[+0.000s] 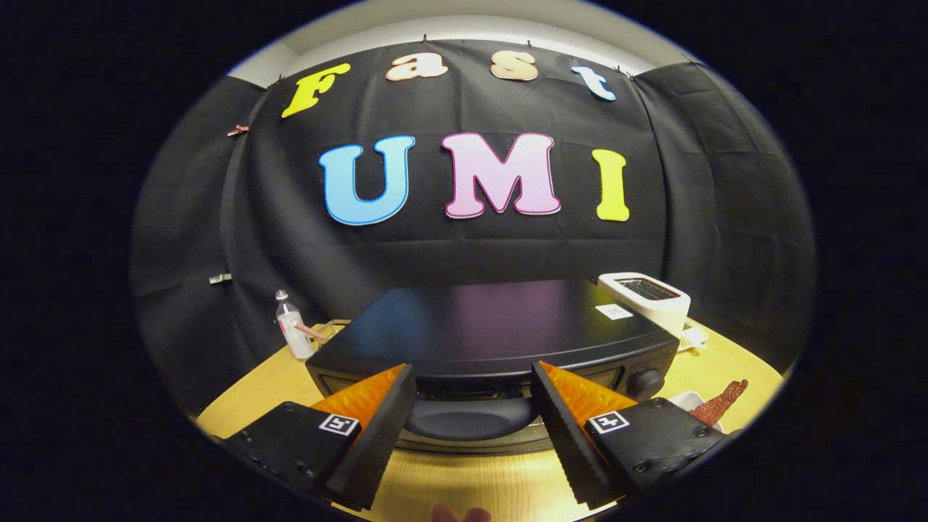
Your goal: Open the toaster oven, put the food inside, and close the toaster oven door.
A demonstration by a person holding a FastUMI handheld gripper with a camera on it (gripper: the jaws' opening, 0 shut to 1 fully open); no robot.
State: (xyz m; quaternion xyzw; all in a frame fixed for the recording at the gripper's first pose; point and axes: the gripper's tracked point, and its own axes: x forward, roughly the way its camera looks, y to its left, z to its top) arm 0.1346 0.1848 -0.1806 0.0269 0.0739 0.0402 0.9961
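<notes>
Just ahead of the tongs [471, 428], toaster oven [486, 341] sits mid-tabletop [246, 395], door seemingly shut; tongs spread open, empty, near its handle [467, 417]. Food [718, 404] lies right of oven. Nothing done yet, by the look; opening, loading, closing remain.

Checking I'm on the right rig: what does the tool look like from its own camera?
The tool has two black wedge-shaped fingers with ridged inner faces, backed by translucent orange pieces. Each sits on a black block with screws and a small square black-and-white marker. No cables or sleeves are visible.
</notes>
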